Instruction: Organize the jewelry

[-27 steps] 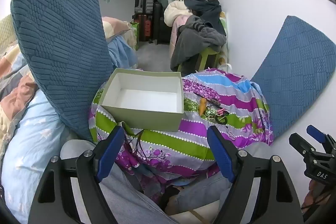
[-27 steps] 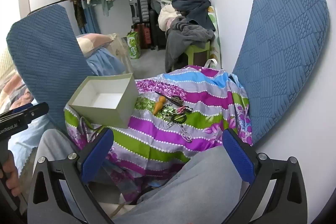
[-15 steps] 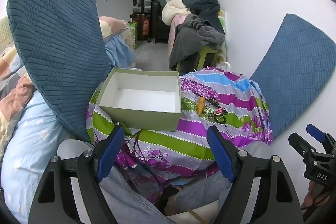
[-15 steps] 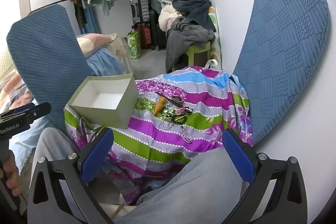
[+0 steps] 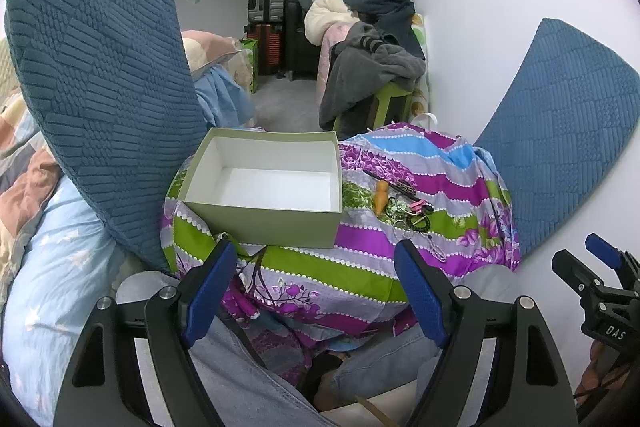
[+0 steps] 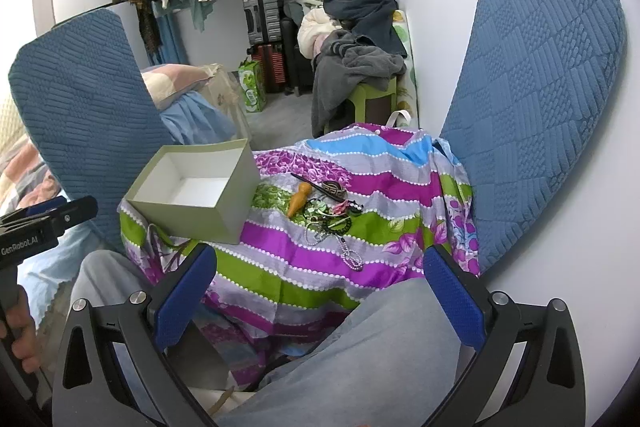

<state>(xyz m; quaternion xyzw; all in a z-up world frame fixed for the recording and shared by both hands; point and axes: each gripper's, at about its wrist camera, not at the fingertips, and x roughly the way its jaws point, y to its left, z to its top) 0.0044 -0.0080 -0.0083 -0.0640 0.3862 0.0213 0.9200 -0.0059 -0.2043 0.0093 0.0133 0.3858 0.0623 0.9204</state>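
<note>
The right gripper (image 6: 320, 291) is held with its fingers spread wide and nothing between them, low over the person's lap. Ahead of it and slightly to its right, a tangled jewelry pile (image 6: 330, 217) lies on the striped cloth (image 6: 304, 267). A beaded chain (image 6: 348, 255) trails out of the pile toward the gripper, its long axis running from the pile down to the gripper's near right. An orange pendant (image 6: 299, 202) lies at the pile's left edge, its long axis tilted, the narrow end pointing toward the gripper and the knobbed end away. Beyond the pile lies a dark patterned clip (image 6: 334, 190).

The left gripper (image 5: 316, 283) is likewise spread and empty. Directly ahead of it, close by, an open green box (image 5: 260, 215) stands on the same cloth, nothing visible inside; the jewelry is off to this gripper's right.

Several risks are judged likely. Because the pieces are entangled, a pinch on one could drag the others along or scatter them. The cloth is draped over a soft, uneven support, so it could be caught with a thin chain, or the box tipped by a nudge. The fine chain could also slip from the broad pads.
</note>
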